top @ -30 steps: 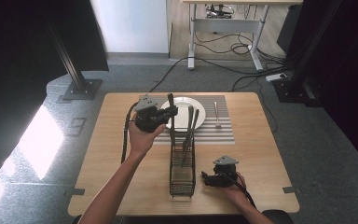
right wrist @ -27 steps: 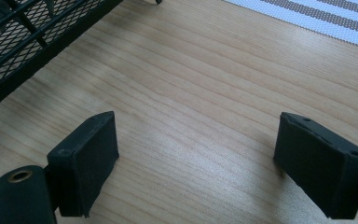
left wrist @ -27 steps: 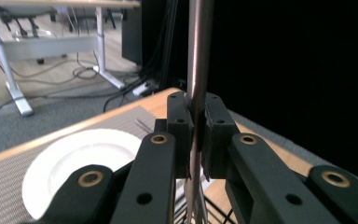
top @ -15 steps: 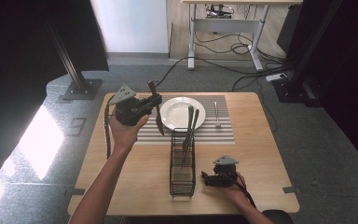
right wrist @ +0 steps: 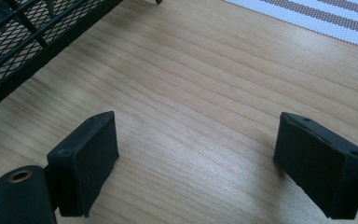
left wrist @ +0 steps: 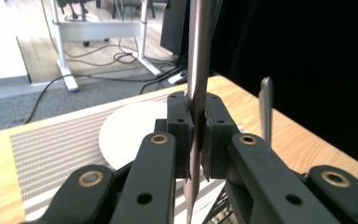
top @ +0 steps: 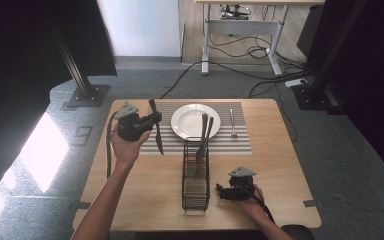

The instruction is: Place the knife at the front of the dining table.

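The right gripper [top: 223,191] is resting low on the table [top: 280,165] at the near edge, just right of the mesh caddy [top: 195,181], its jaws standing wide apart over bare wood with nothing between them. The caddy is holding two utensils [top: 203,135] that are leaning out toward the plate [top: 187,120].

Farther off, the left gripper [top: 155,119] is hovering above the striped mat [top: 240,142], left of the plate, its jaws clamping a knife [top: 157,134] mid-shaft; the blade is hanging down toward the mat, clear of it. A fork [top: 233,121] is lying on the mat right of the plate.

This looks like a place setting being laid, with the knife step in hand. The next move is probably calling for tilting the knife flat, lowering it onto the mat beside the plate, then letting the jaws part.
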### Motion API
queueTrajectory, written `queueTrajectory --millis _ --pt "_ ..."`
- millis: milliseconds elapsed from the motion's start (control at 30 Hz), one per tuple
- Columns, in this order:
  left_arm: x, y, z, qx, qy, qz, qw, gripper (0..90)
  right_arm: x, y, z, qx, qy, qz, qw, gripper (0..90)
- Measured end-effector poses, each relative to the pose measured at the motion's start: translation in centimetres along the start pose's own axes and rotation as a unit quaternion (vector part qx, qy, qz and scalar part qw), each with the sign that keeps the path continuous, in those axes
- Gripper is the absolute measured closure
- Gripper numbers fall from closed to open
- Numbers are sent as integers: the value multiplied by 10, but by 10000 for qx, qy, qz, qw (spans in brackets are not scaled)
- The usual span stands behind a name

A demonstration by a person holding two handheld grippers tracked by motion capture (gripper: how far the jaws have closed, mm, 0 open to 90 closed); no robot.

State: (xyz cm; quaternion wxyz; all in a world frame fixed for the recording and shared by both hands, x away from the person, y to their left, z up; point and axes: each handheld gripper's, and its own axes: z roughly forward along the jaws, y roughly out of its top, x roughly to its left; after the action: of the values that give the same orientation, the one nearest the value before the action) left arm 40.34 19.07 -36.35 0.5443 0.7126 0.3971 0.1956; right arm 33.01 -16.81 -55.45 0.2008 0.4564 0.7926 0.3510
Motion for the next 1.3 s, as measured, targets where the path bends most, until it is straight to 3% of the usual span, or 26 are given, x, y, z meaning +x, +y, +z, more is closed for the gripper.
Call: queueTrajectory --millis 467,800,1300 --pt "16 -31 5 431 142 -132 9989 835 0 0 0 3 3 -3 10000 135" --pt "30 -48 14 811 344 -248 9958 835 0 0 0 -2 -2 6 10000 135" --pt "40 -52 25 884 517 -337 9942 835 0 0 0 1 5 10 10000 137"
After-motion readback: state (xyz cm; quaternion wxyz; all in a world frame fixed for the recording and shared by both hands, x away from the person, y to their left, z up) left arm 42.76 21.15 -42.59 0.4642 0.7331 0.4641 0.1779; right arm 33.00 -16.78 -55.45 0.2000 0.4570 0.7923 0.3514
